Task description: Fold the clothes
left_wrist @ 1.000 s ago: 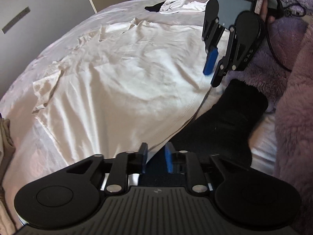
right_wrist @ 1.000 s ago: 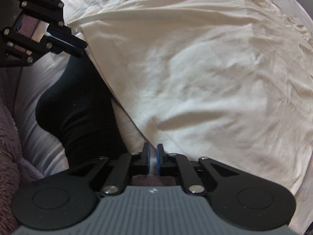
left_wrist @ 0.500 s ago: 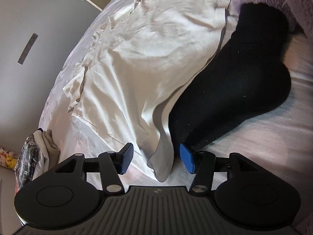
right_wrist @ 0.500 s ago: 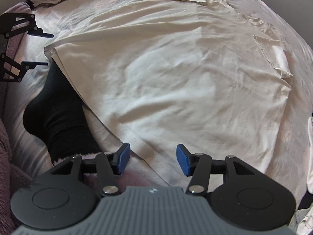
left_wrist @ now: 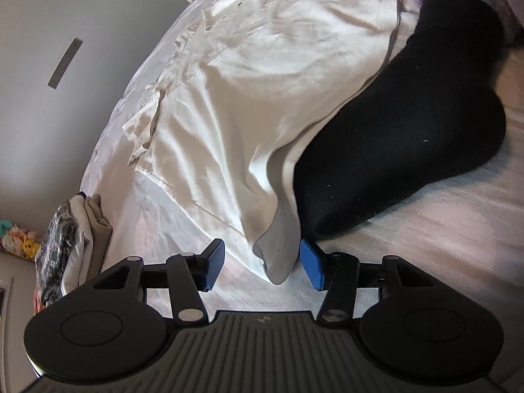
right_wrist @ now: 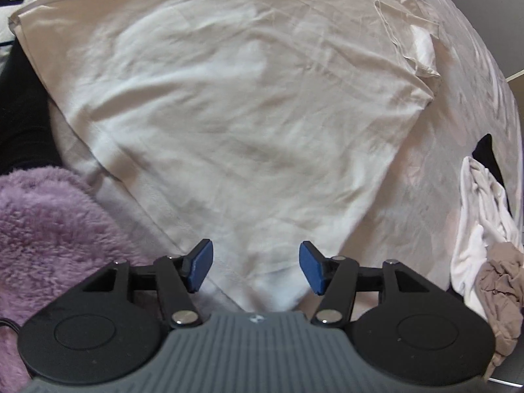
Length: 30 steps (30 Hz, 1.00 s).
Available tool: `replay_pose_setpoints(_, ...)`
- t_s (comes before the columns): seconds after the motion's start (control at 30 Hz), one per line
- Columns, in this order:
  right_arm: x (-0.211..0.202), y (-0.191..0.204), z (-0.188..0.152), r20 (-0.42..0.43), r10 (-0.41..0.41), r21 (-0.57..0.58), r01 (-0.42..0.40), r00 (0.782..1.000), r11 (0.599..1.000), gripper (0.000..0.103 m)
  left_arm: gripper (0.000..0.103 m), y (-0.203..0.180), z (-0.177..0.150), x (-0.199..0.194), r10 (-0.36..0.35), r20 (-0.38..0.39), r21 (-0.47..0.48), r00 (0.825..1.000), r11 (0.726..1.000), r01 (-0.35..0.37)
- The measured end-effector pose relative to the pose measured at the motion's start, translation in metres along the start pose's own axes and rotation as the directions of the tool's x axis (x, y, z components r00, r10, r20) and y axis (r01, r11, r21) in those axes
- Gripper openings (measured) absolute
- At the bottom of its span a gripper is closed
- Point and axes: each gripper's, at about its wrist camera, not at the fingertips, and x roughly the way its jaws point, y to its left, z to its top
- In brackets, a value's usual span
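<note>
Your white T-shirt (left_wrist: 262,91) lies spread flat on the bed (left_wrist: 425,229), wrinkled, with its hem running beside the black sock (left_wrist: 402,150). Take that sock as your landmark. In the left wrist view the shirt's hem edge meets the sock along the sock's long side, and one hem corner (left_wrist: 278,262) droops just off the sock's near end. That corner sits between the blue fingertips (left_wrist: 212,263) of your left gripper (left_wrist: 262,267), whose jaws stand wide apart; the right-hand pad is just beside the sock's end, and neither pad presses the cloth. A sleeve (left_wrist: 144,131) is bunched on the side of the shirt far from the sock.

In the right wrist view the same shirt (right_wrist: 245,114) fills most of the frame, and the sock (right_wrist: 26,114) shows only as a dark strip at the left edge, touching the shirt's border. Your right gripper (right_wrist: 255,268) is also spread wide, its pads (right_wrist: 200,265) hovering over another hem corner with nothing clamped. Near the sock, on the gripper's side of it, a fuzzy purple garment (right_wrist: 49,229) covers the lower left.

Well away from the sock, across the shirt, a loose pile of white and tan clothes (right_wrist: 484,245) lies at the right edge. In the left wrist view, a folded stack of clothes (left_wrist: 75,239) sits at the bed's edge, well apart from the sock, beyond the shirt.
</note>
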Motion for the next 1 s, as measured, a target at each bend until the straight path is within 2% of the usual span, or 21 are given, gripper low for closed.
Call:
replay_pose_setpoints(0.13, 0.01, -0.002, -0.006, -0.008, -0.03, 0.056, 0.031, 1.0, 0.998, 0.061, 0.049, 0.029, -0.003, -0.014, -0.076, 0.032, -0.155, 0.997, 0.985, 0.08)
replay_pose_setpoints(0.23, 0.015, -0.002, -0.013, -0.002, -0.034, 0.106, 0.034, 0.999, 0.994, 0.061, 0.049, 0.053, -0.006, -0.018, -0.131, 0.061, -0.295, 0.989, 0.945, 0.143)
replay_pose_setpoints(0.3, 0.015, -0.005, -0.016, 0.016, -0.035, 0.146, 0.033, 0.999, 0.989, 0.061, 0.047, 0.07, -0.009, -0.02, -0.165, 0.093, -0.401, 0.982, 0.897, 0.189)
replay_pose_setpoints(0.37, 0.014, -0.008, -0.018, 0.034, -0.038, 0.184, 0.031, 0.999, 0.982, 0.061, 0.043, 0.086, -0.014, -0.018, -0.19, 0.124, -0.512, 0.974, 0.829, 0.227)
replay_pose_setpoints(0.43, 0.014, -0.01, -0.02, 0.044, -0.048, 0.214, 0.037, 0.998, 0.976, 0.061, 0.04, 0.098, -0.019, -0.012, -0.18, 0.129, -0.618, 0.975, 0.755, 0.221)
replay_pose_setpoints(0.47, 0.015, -0.01, -0.02, 0.044, -0.059, 0.222, 0.048, 0.997, 0.974, 0.061, 0.035, 0.101, -0.019, -0.007, -0.182, 0.117, -0.656, 0.976, 0.724, 0.214)
replay_pose_setpoints(0.53, 0.016, -0.008, -0.02, 0.04, -0.09, 0.225, 0.079, 0.995, 0.971, 0.061, 0.032, 0.109, -0.017, 0.009, -0.198, 0.07, -0.72, 0.978, 0.669, 0.187)
replay_pose_setpoints(0.73, 0.015, -0.001, -0.02, 0.043, -0.169, 0.196, 0.158, 0.985, 0.968, 0.061, 0.032, 0.106, -0.008, 0.049, -0.263, -0.013, -0.819, 0.965, 0.557, 0.141)
replay_pose_setpoints(0.77, 0.016, 0.0, -0.02, 0.042, -0.18, 0.19, 0.169, 0.983, 0.967, 0.061, 0.032, 0.103, -0.008, 0.054, -0.263, -0.018, -0.824, 0.965, 0.55, 0.135)
replay_pose_setpoints(0.8, 0.017, 0.001, -0.02, 0.04, -0.188, 0.182, 0.178, 0.981, 0.967, 0.061, 0.032, 0.099, -0.007, 0.055, -0.242, -0.03, -0.824, 0.97, 0.555, 0.113)
replay_pose_setpoints(0.87, 0.018, 0.002, -0.019, 0.037, -0.198, 0.167, 0.189, 0.98, 0.968, 0.061, 0.031, 0.094, -0.007, 0.058, -0.207, -0.065, -0.81, 0.976, 0.583, 0.069)
replay_pose_setpoints(1.0, 0.02, 0.003, -0.019, 0.033, -0.199, 0.16, 0.191, 0.98, 0.969, 0.062, 0.027, 0.091, -0.015, 0.063, -0.206, -0.087, -0.821, 0.975, 0.569, 0.047)
